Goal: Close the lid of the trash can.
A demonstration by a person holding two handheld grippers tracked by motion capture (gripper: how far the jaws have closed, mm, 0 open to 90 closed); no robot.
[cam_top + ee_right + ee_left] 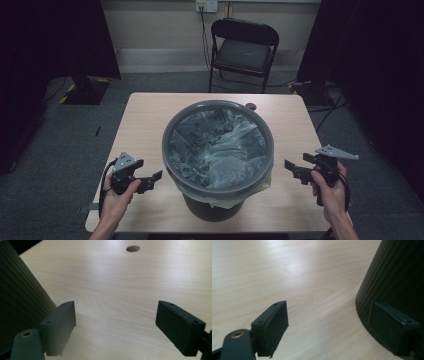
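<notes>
We count one ribbed dark bin (pixel 217 150) on one wooden table (pixel 145 120), standing between our two grippers, the left gripper (pixel 152 181) and the right gripper (pixel 295 171). One clear bag (pixel 220 145) lines it. Beyond the grippers we count one folding chair (pixel 243 50) and one table hole (pixel 133 248).

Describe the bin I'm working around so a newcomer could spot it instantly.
On the light wooden table in front of the folding chair, it stands at the centre: a round dark bin with ribbed sides. A crumpled clear bag lines it, and it stands taller than anything else on the table.
</notes>
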